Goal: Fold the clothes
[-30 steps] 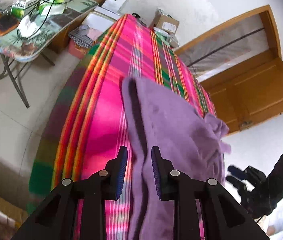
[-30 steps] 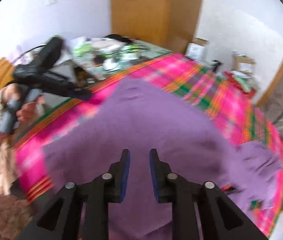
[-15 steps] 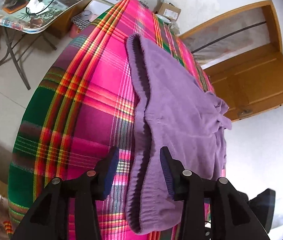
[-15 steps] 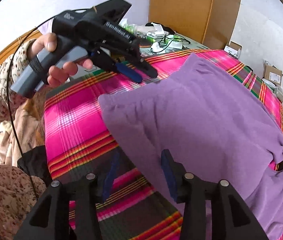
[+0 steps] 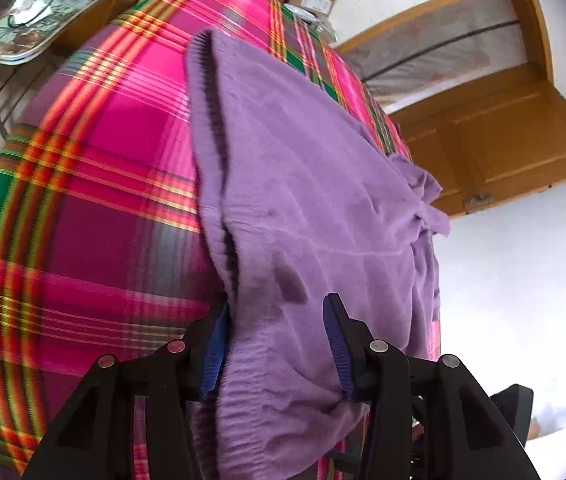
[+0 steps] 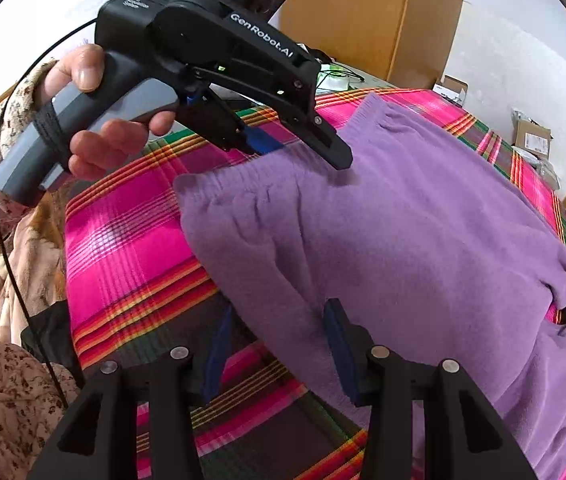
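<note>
Folding step: I stand my left tongs [image 5: 275,344] wide apart around the ribbed hem of the purple sweater [image 5: 315,200], with cloth bulging between them but not pinched.
Right tongs: my right tongs [image 6: 275,350] are also spread wide and hold nothing; one finger lies over the near edge of the sweater, the other over the plaid cover [image 6: 123,240].
Where the sweater is: it lies spread across the plaid cover of what looks like a bed, hem toward me, with a bunched part at the far side.
How to do it well: I judge that both tongs should close on the hem near its two corners and catch both layers, so that the edge lifts evenly. The knit is soft and stretchy, so a shallow bite may slip.
Which stage: I cannot tell whether I am about to take the hem or have just let it go.
Count: one sweater, one cover, two tongs, one hand [image 6: 95,120] in view on the left handle.
</note>
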A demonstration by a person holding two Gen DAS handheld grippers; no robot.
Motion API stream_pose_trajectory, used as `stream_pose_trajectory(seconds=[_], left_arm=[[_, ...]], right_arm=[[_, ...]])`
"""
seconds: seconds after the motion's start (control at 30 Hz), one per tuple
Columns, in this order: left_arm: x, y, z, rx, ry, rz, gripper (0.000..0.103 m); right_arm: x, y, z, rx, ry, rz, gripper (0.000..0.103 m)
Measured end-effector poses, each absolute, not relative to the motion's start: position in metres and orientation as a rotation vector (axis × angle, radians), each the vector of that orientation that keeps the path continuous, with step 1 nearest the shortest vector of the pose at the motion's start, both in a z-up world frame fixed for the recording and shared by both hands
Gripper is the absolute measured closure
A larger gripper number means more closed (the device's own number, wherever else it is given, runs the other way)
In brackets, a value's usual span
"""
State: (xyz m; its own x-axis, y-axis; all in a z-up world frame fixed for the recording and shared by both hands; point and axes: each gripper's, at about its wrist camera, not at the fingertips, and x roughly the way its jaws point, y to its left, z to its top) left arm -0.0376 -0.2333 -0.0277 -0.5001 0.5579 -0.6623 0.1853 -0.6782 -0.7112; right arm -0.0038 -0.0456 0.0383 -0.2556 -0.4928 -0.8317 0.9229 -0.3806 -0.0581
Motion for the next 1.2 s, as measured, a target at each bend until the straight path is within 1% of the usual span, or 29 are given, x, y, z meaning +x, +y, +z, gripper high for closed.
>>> stream_pose_trajectory(seconds=[0.1,0.13,0.2,0.27,0.3,0.33,0.4,0.77,1.0,1.1,1.2], left_arm=[[-0.039,-0.233,-0.027,-1.427,-1.118,2.277,0.057],[-0.040,-0.235,-0.028,-1.433,-1.124,2.278,0.062],[-0.038,-0.242,-0.033,-1.443,-1.159,2.278,0.084],[-0.037,-0.248,-0.038,-1.448,-1.199,2.273,0.092],[-0.036,-0.250,-0.040,-1.440,-1.207,2.270,0.092],[-0.035,-0.251,-0.041,-1.432,-1.215,2.266,0.093],[-0.034,-0.254,-0.041,-1.423,-1.231,2.264,0.093],[-0.025,-0.280,-0.018,-1.357,-1.236,2.371,0.094],[-0.022,-0.289,-0.032,-1.407,-1.248,2.401,0.094],[-0.021,-0.290,-0.035,-1.391,-1.266,2.403,0.094],[-0.020,-0.288,-0.032,-1.406,-1.225,2.424,0.093]], right_arm=[[-0.003,-0.046,0.035,0.926,0.692,-1.822,0.057],[-0.003,-0.046,0.035,0.926,0.685,-1.825,0.057],[-0.004,-0.047,0.034,0.932,0.668,-1.829,0.057],[-0.003,-0.047,0.034,0.936,0.653,-1.834,0.061],[-0.003,-0.047,0.035,0.940,0.645,-1.837,0.067],[-0.004,-0.047,0.035,0.942,0.638,-1.839,0.079],[-0.004,-0.047,0.036,0.946,0.623,-1.846,0.094],[0.030,-0.075,0.056,0.832,0.554,-1.804,0.095],[0.029,-0.083,0.039,0.903,0.531,-1.784,0.095],[0.025,-0.080,0.037,0.924,0.505,-1.788,0.092],[0.020,-0.074,0.040,0.933,0.459,-1.799,0.091]])
